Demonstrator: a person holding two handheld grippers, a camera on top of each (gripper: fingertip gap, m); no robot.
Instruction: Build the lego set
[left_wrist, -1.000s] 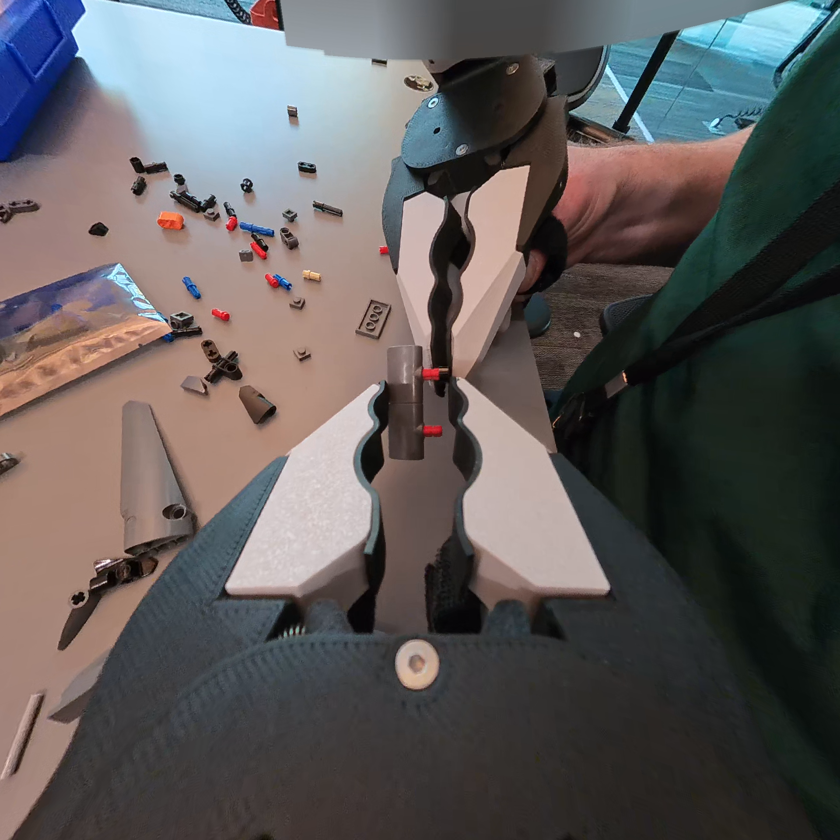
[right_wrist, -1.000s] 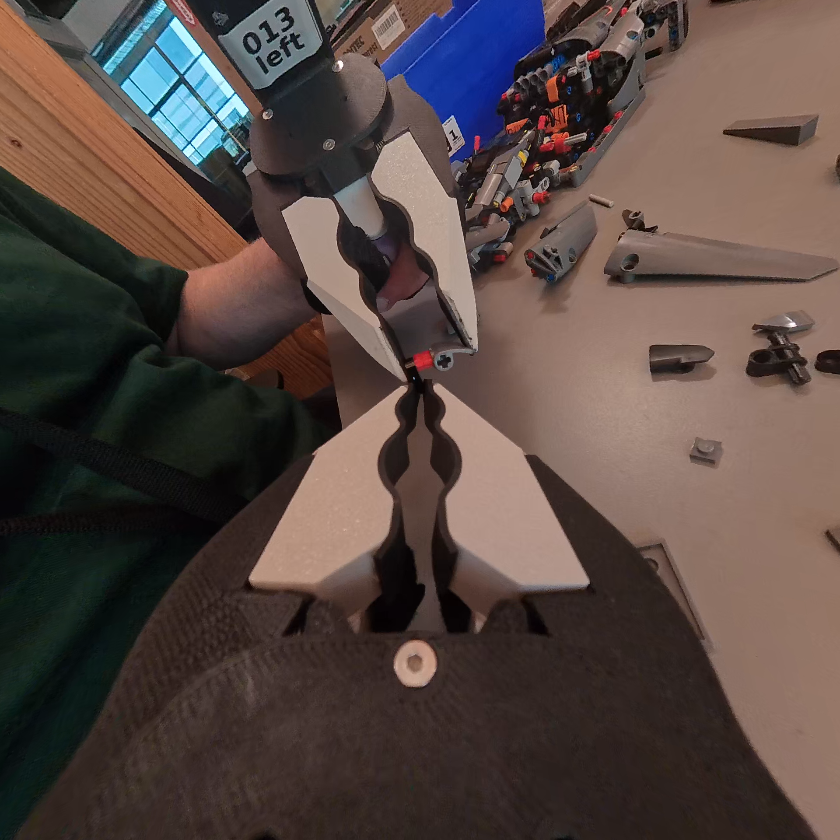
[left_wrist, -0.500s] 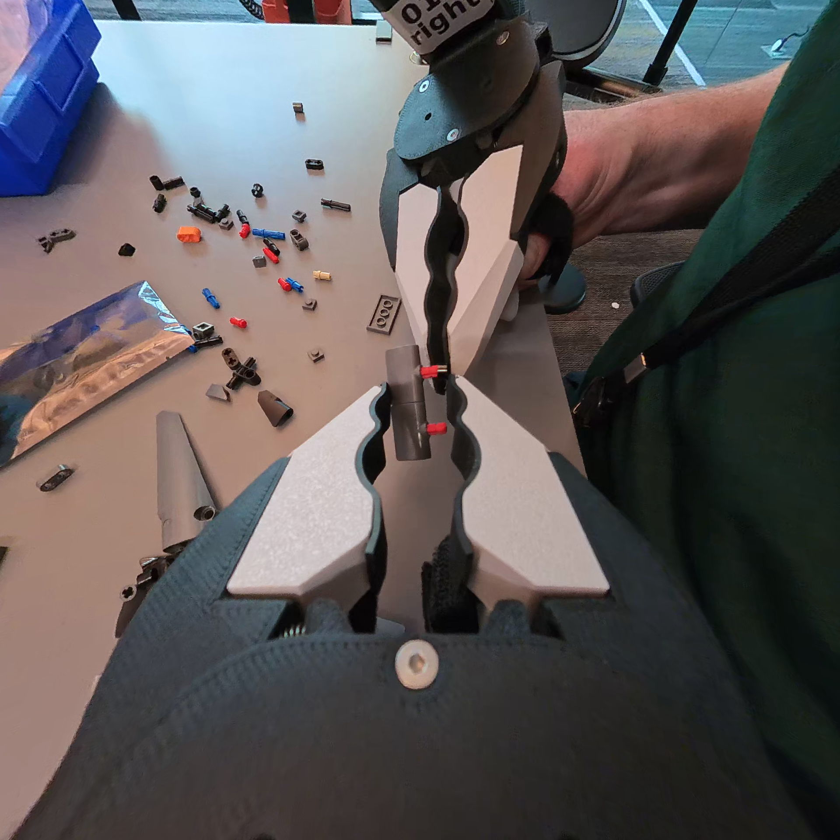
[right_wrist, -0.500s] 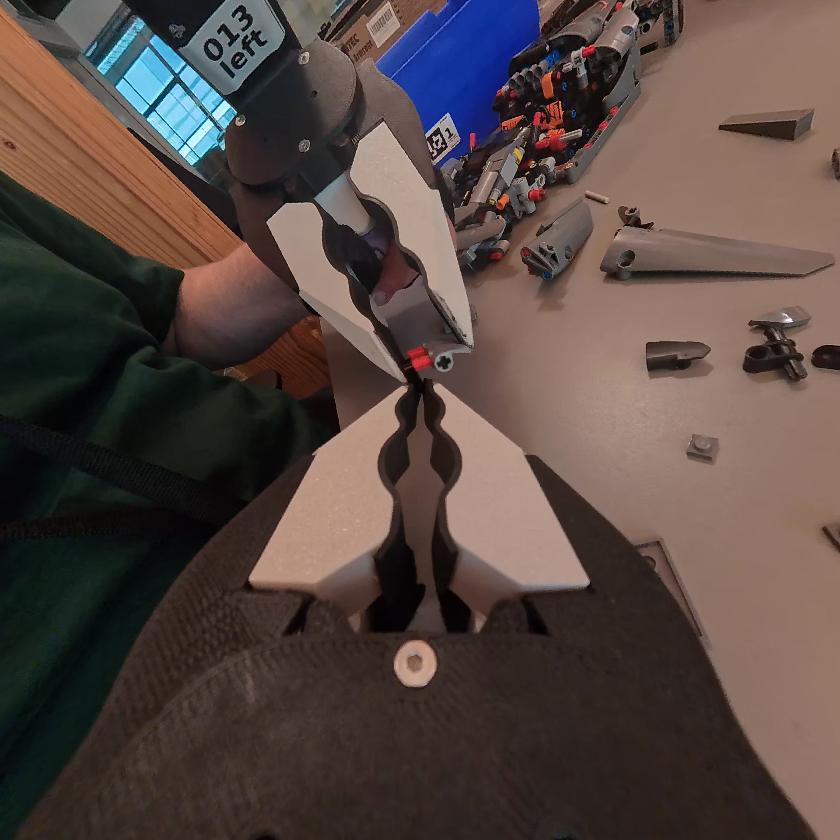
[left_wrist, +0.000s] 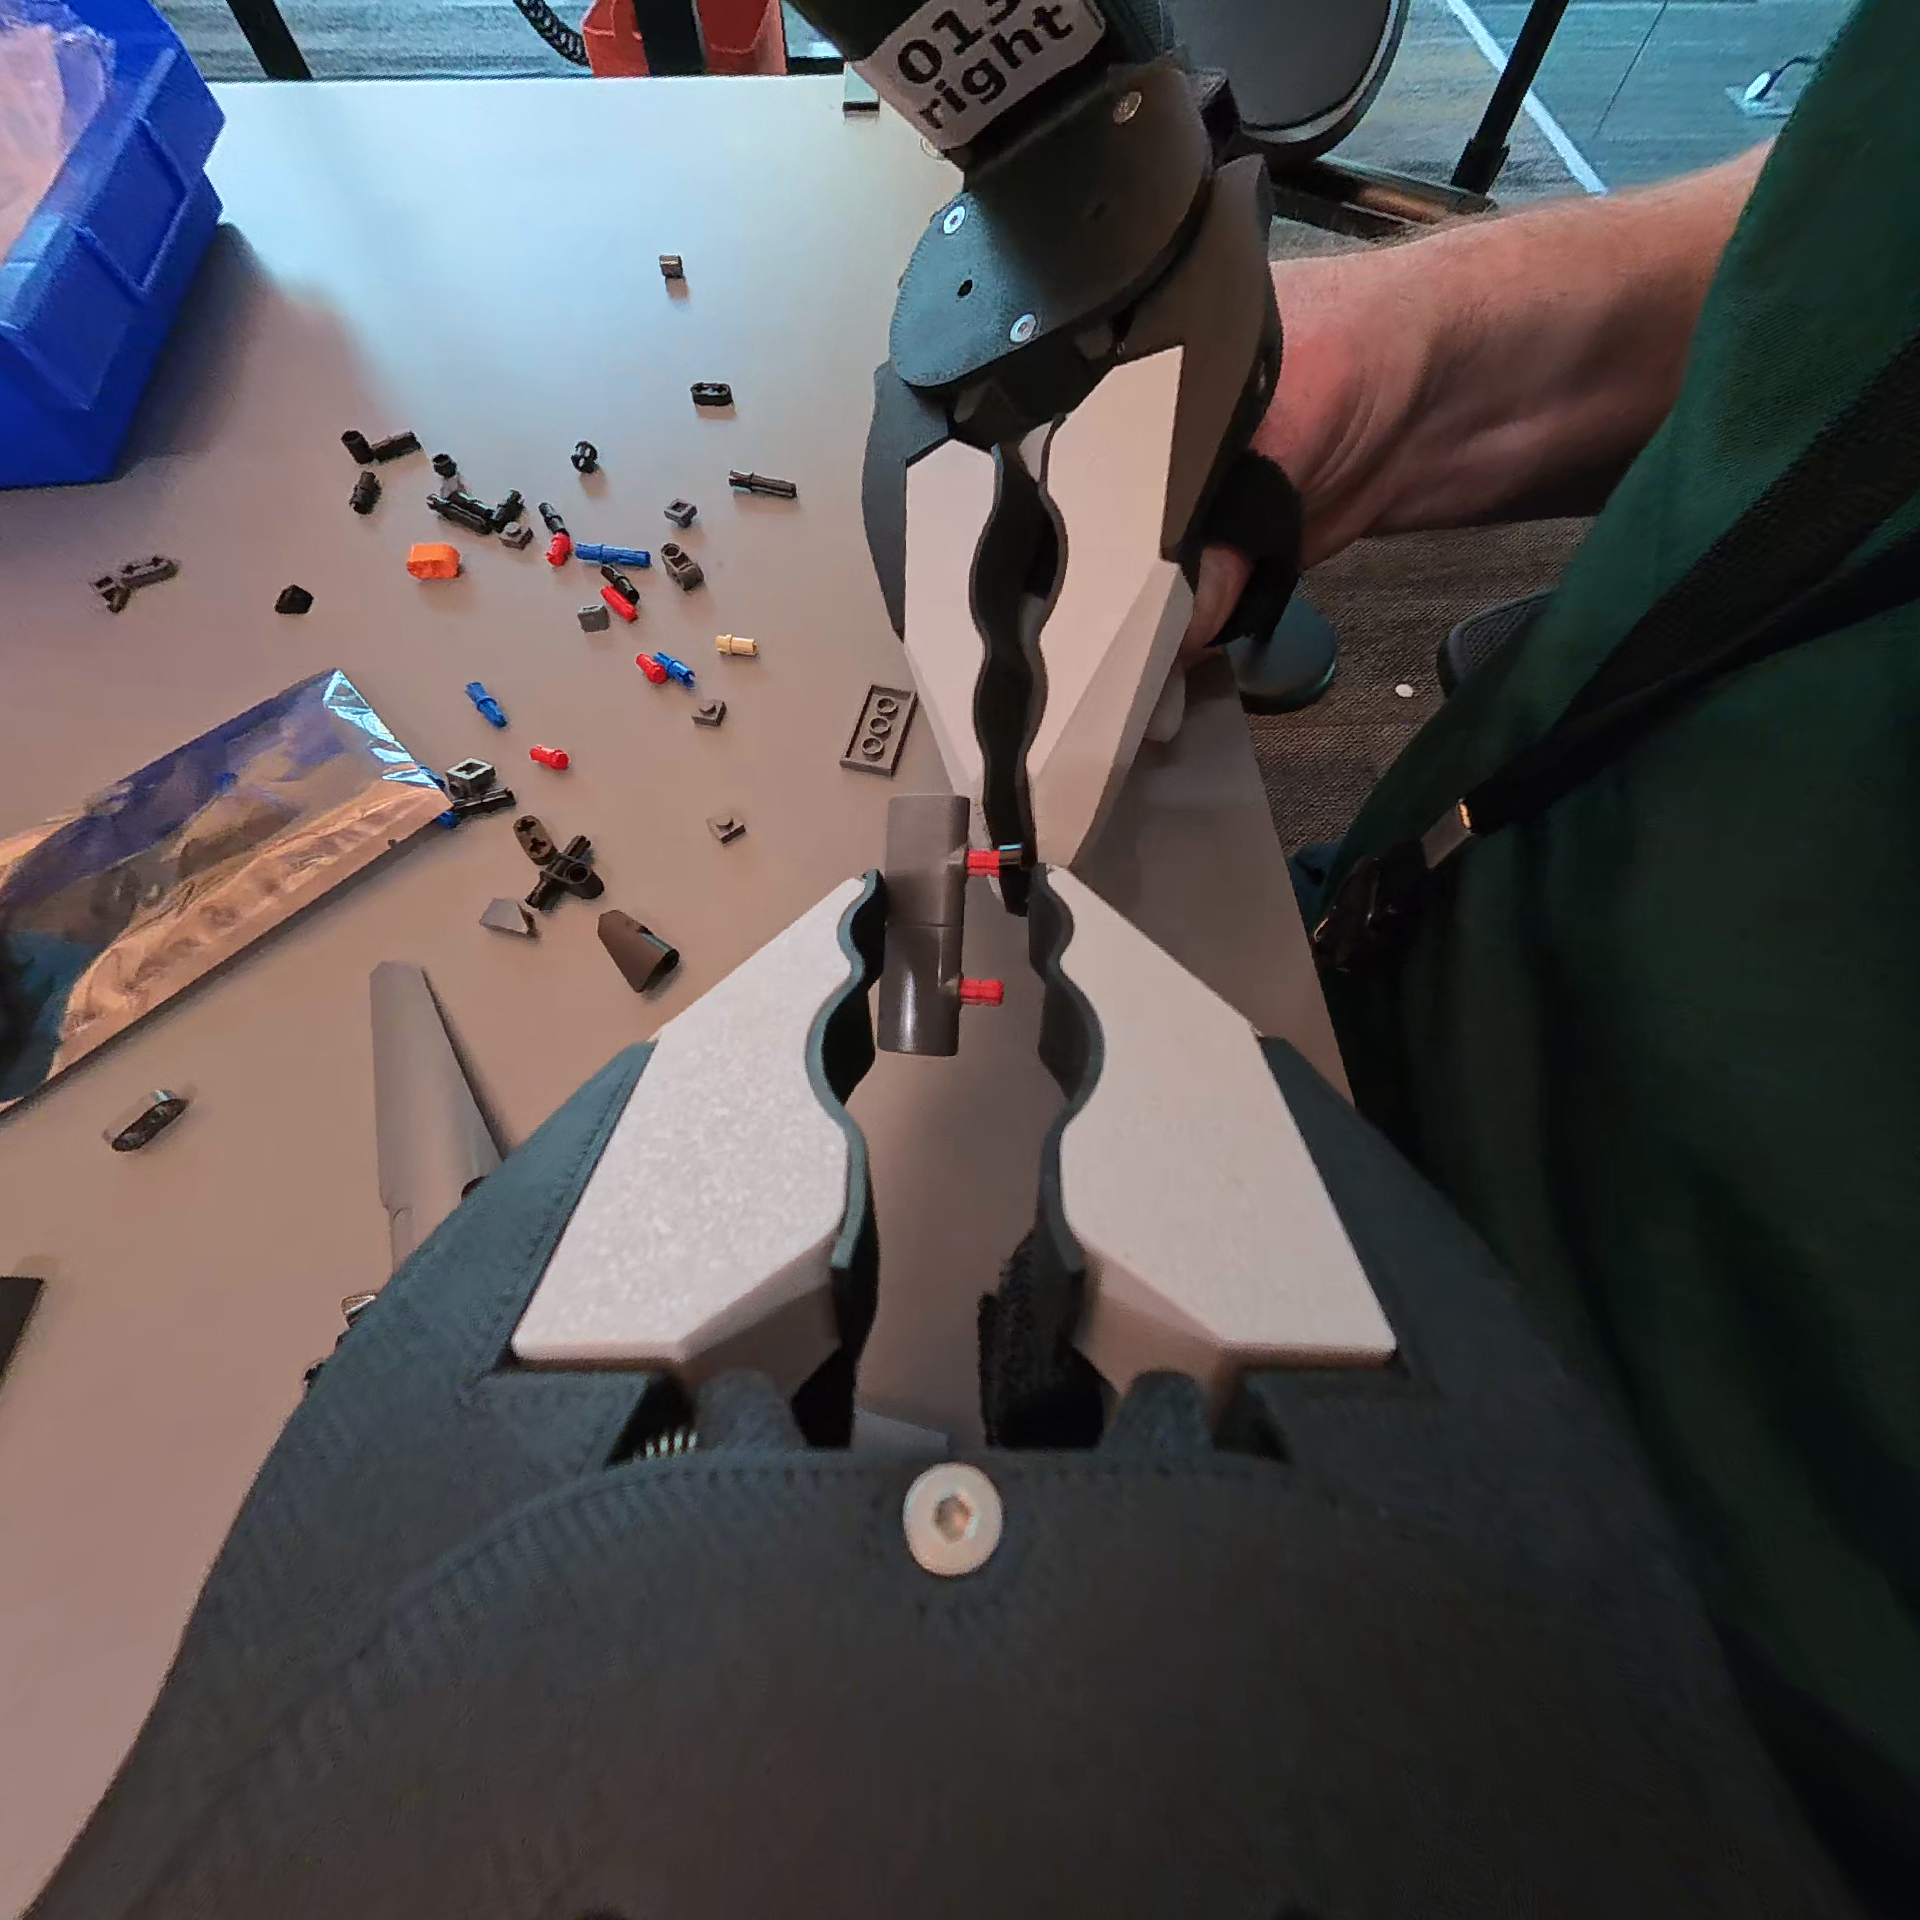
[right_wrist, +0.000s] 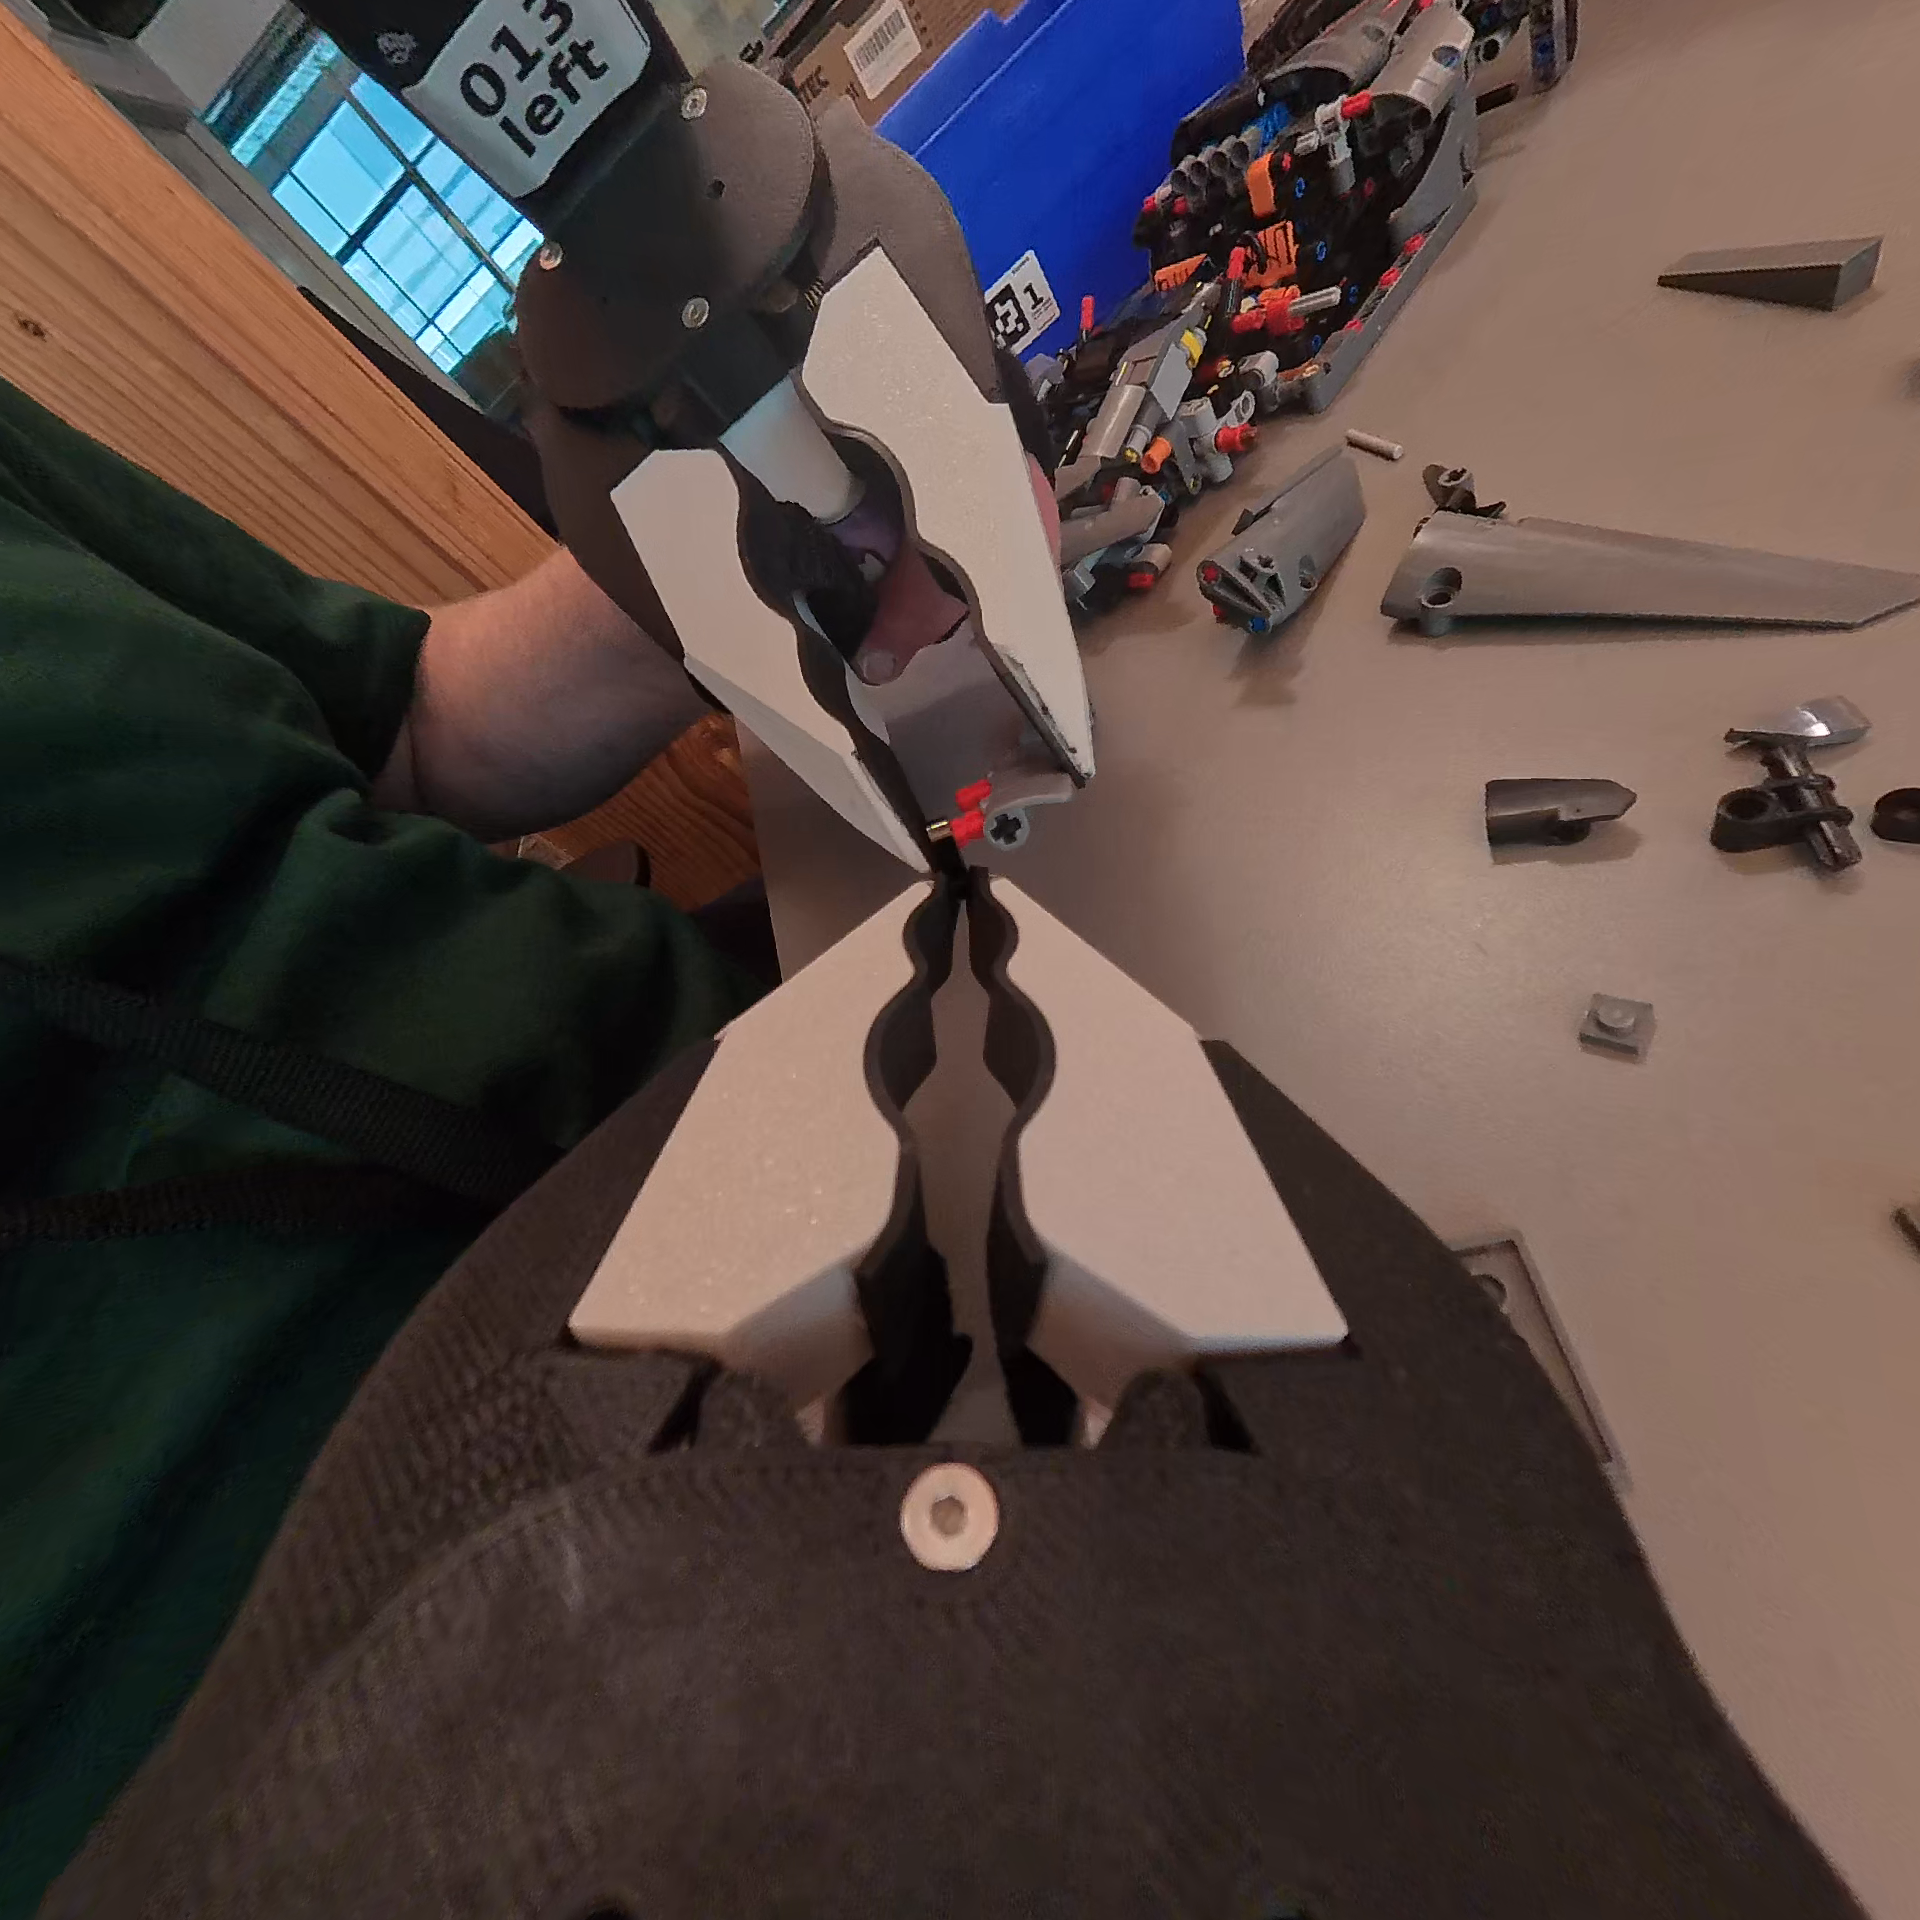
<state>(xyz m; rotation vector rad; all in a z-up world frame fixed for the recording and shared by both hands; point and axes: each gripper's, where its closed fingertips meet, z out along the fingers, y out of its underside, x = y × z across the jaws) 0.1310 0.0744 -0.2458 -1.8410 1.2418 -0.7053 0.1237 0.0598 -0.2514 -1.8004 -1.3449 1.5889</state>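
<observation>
The left gripper (left_wrist: 951, 935) has its fingers set narrowly on a dark grey tubular lego connector (left_wrist: 923, 925), held upright above the grey table (left_wrist: 499, 208). It appears pinned against the left finger, though the far contact is hidden, so I read it as gripped. 2 red pins stick out of its side: the lower red pin (left_wrist: 980, 992) is free, and the upper red pin (left_wrist: 987, 859) has its outer end pinched in the closed tips of the right gripper (left_wrist: 1013, 883).

The likely fault here is skew. If the right gripper pushes or pulls off-axis, the pin may jam or pop loose, or the connector may twist in its narrow hold and drop among the scattered small lego pieces (left_wrist: 613, 582)
</observation>
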